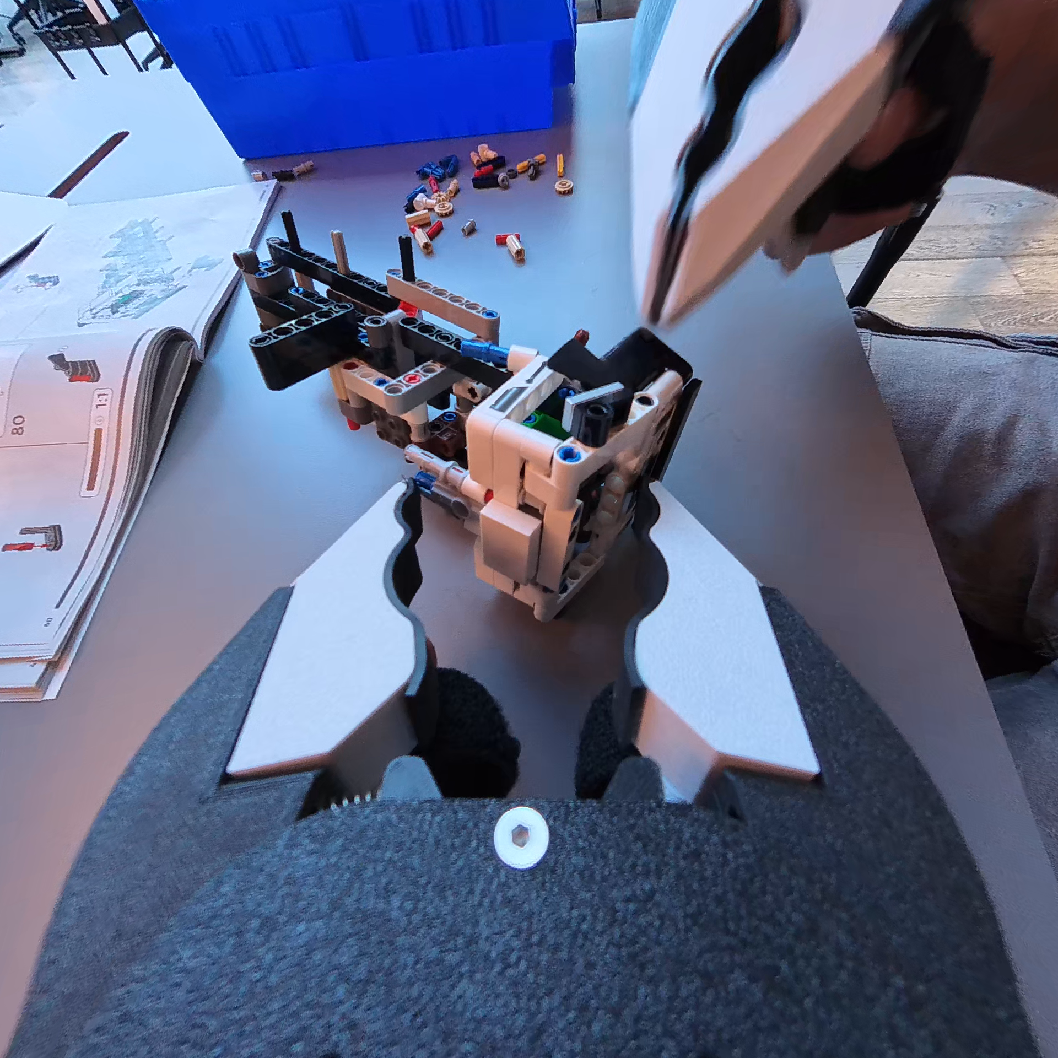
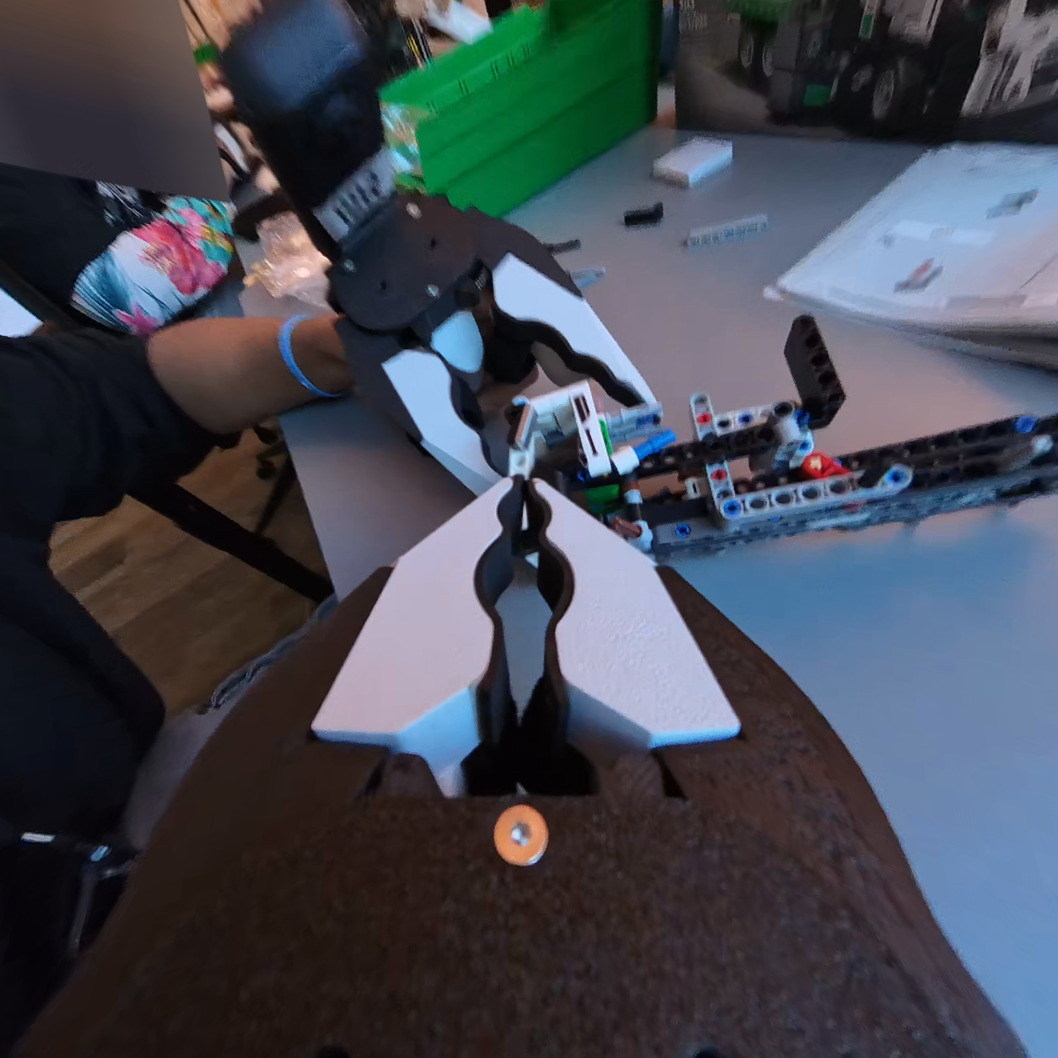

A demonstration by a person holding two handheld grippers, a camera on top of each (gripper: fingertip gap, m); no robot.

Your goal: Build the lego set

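Note:
The lego model lies on the grey table: a white cab (image 1: pixel 515 458) joined to a long black and grey beam chassis (image 1: pixel 343 320). My left gripper (image 1: pixel 526 492) is open wide, its fingers on either side of the cab, the right one touching it. It also shows in the right wrist view (image 2: pixel 569 438), around the cab (image 2: pixel 572 418). My right gripper (image 2: pixel 522 486) is shut on the edge of a thin black panel (image 1: pixel 647 349) at the cab's top. It shows blurred in the left wrist view (image 1: pixel 655 318). The chassis (image 2: pixel 801 492) runs off to the right.
A blue bin (image 1: pixel 372 74) stands at the back, with loose small pieces (image 1: pixel 475 189) in front. An open instruction booklet (image 1: pixel 86 401) lies to the left. The table edge (image 1: pixel 916 515) is close on the right. A green bin (image 2: pixel 532 103) and loose beams (image 2: pixel 727 229) lie beyond. Spacing between my two grippers at the tips: around 6 cm.

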